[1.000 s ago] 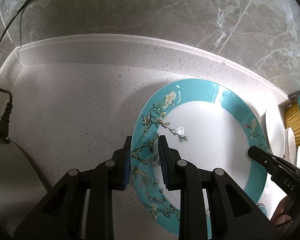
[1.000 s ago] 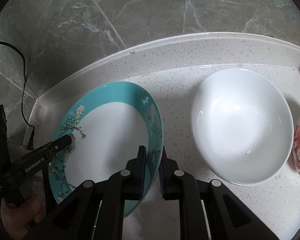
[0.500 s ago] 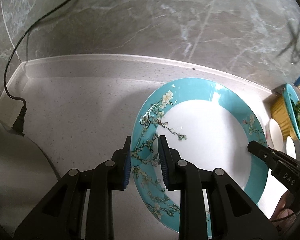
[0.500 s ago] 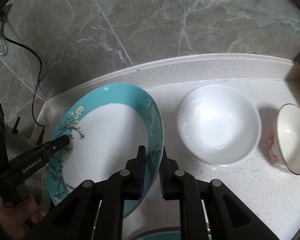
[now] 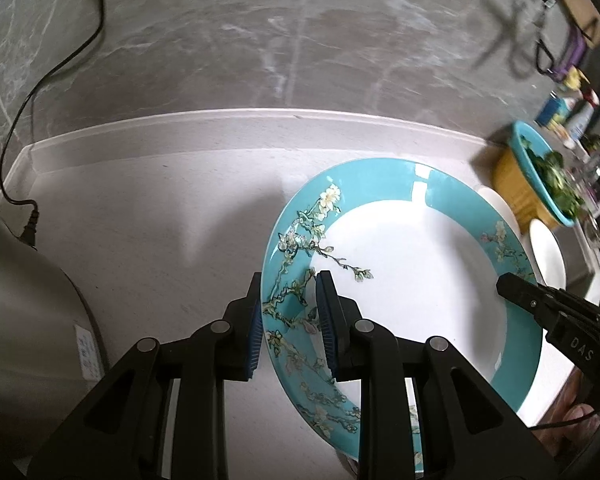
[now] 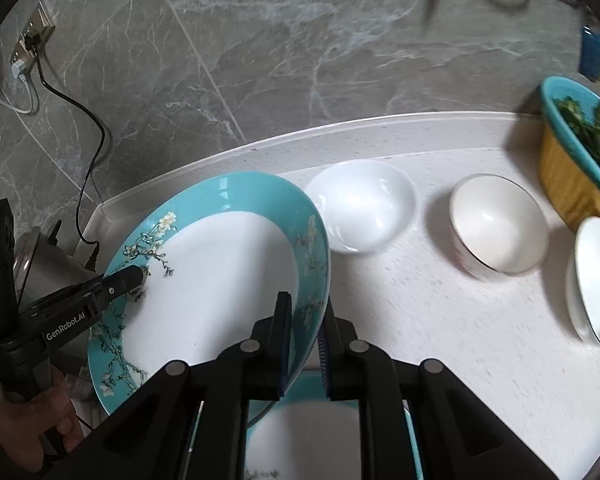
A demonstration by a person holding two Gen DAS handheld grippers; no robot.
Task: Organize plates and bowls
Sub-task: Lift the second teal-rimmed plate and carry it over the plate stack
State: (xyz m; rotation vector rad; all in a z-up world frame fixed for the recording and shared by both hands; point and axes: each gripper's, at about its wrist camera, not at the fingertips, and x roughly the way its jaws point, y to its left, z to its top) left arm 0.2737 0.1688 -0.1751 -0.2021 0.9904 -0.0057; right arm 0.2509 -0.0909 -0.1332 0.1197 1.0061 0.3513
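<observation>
A teal-rimmed plate with a blossom pattern (image 5: 412, 276) (image 6: 216, 276) is held in the air above the counter by both grippers. My left gripper (image 5: 288, 322) is shut on its left rim; it shows in the right wrist view (image 6: 128, 280). My right gripper (image 6: 304, 344) is shut on its right rim; it shows in the left wrist view (image 5: 512, 286). A second teal-rimmed plate (image 6: 304, 436) lies on the counter below. A white bowl (image 6: 360, 206), a gold-rimmed bowl (image 6: 500, 228) and another white bowl (image 6: 596, 284) stand to the right.
A yellow basket with a teal dish of greens (image 6: 580, 148) (image 5: 540, 176) stands at the far right. A grey appliance (image 5: 24, 320) with a black power cord (image 5: 24, 216) sits at the left. A marble wall (image 5: 300, 40) runs behind the counter.
Both grippers have lifted the plate higher and pulled back from the wall. More of the counter shows, with the bowls, the basket and the second plate below.
</observation>
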